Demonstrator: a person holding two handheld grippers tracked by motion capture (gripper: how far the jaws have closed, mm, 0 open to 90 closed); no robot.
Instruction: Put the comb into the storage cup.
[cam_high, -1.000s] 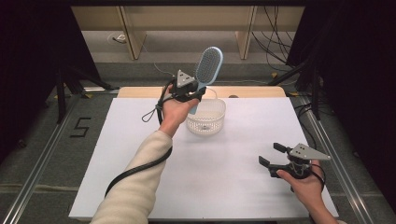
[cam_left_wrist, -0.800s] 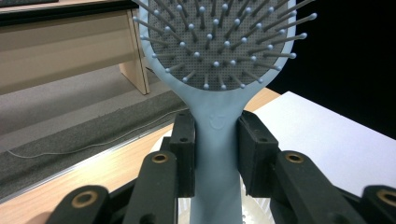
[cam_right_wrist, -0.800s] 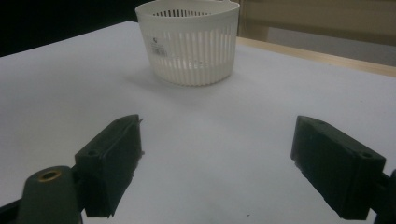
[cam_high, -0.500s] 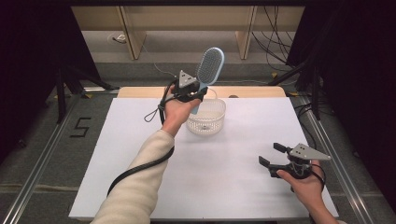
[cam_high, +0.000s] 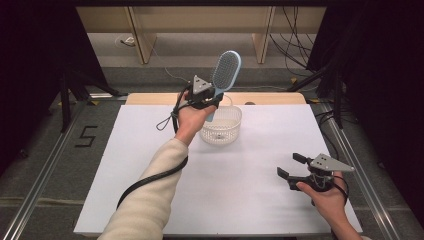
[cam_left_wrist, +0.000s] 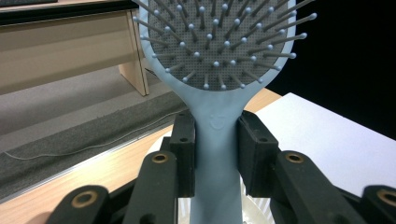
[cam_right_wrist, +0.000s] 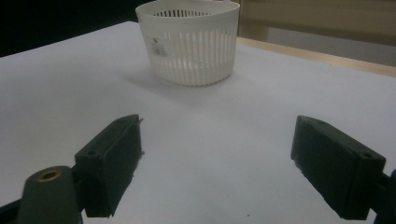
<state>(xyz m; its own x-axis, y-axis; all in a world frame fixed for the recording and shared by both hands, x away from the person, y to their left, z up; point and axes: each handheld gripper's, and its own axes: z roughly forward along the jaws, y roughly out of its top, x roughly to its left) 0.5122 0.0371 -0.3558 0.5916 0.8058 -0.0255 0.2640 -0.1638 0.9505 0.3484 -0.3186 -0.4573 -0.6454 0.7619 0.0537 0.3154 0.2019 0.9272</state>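
Note:
A light blue hairbrush (cam_high: 226, 70) stands upright over the white slatted basket (cam_high: 222, 131) at the table's far middle. My left gripper (cam_high: 209, 102) is shut on its handle. In the left gripper view the handle (cam_left_wrist: 217, 154) sits clamped between both black pads, bristles facing the camera, with the basket's rim (cam_left_wrist: 254, 205) below. My right gripper (cam_high: 291, 166) rests low near the table's front right, open, nothing between its pads. In the right gripper view the basket (cam_right_wrist: 190, 42) stands ahead on the white surface.
A white sheet (cam_high: 150, 175) covers the table, with a wooden strip (cam_high: 270, 98) along its far edge. Metal rails (cam_high: 45, 165) run down both sides. Cables and wooden legs lie on the floor beyond the table.
The left gripper and the brush have shifted very slightly. The right gripper has stayed in place.

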